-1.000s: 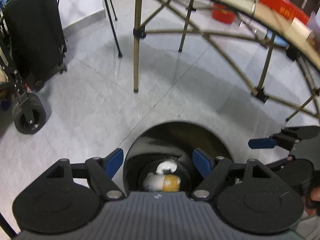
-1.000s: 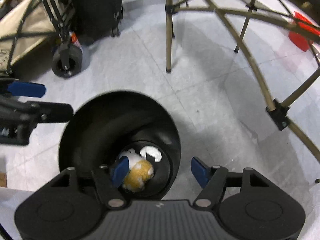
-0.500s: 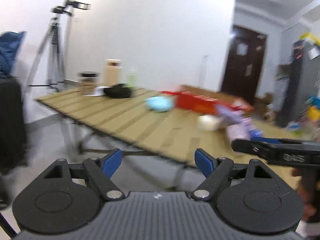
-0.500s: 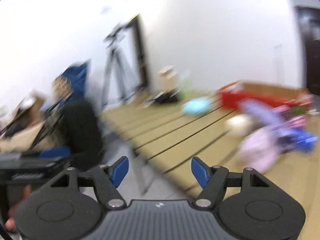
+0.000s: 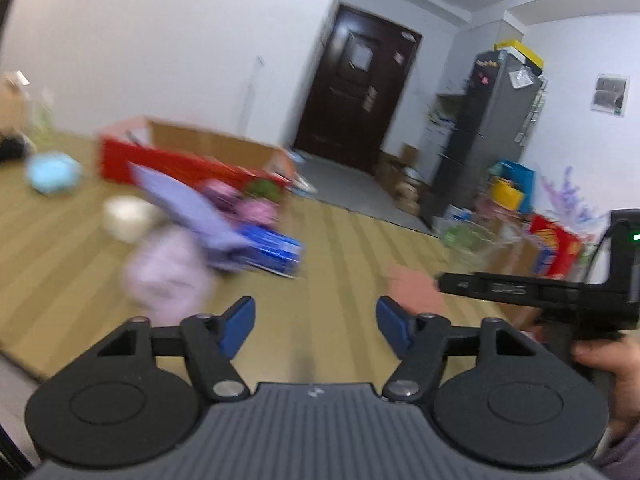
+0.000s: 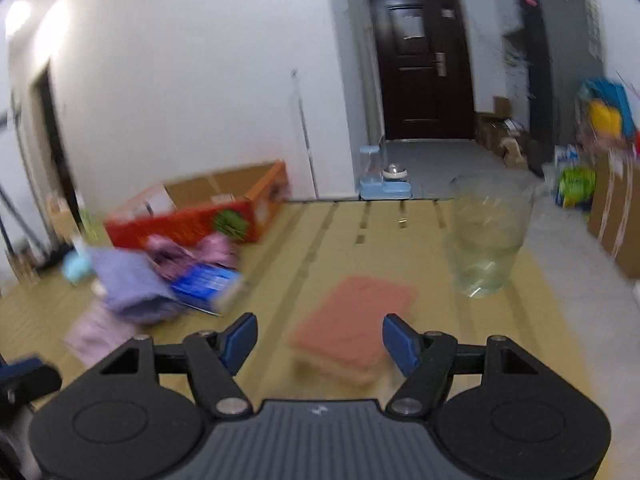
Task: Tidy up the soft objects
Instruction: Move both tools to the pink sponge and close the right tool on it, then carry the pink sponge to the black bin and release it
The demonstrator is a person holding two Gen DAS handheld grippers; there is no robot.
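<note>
Both views are blurred. My left gripper (image 5: 314,320) hangs over the wooden slat table (image 5: 352,248); its jaws are closing with nothing between them. Ahead on the left lie a pale lilac soft toy (image 5: 164,276), a purple cloth (image 5: 188,208), a white ball (image 5: 128,220) and a light-blue soft thing (image 5: 52,170). My right gripper (image 6: 316,338) is open and empty. A folded salmon cloth (image 6: 352,328) lies on the table just beyond its fingertips. The purple cloth (image 6: 128,280) and a pink cloth (image 6: 92,336) lie to its left.
A clear glass jar (image 6: 488,236) stands right of the salmon cloth. A red cardboard box (image 6: 200,208) sits at the back left, a blue packet (image 6: 204,282) under the purple cloth. A hand (image 5: 612,364) holds the right gripper (image 5: 520,288). Beyond the table are a dark door and a fridge.
Both grippers have risen from a black bin on the floor holding plush toys to above the table. Both views have then swung right along the tabletop.
</note>
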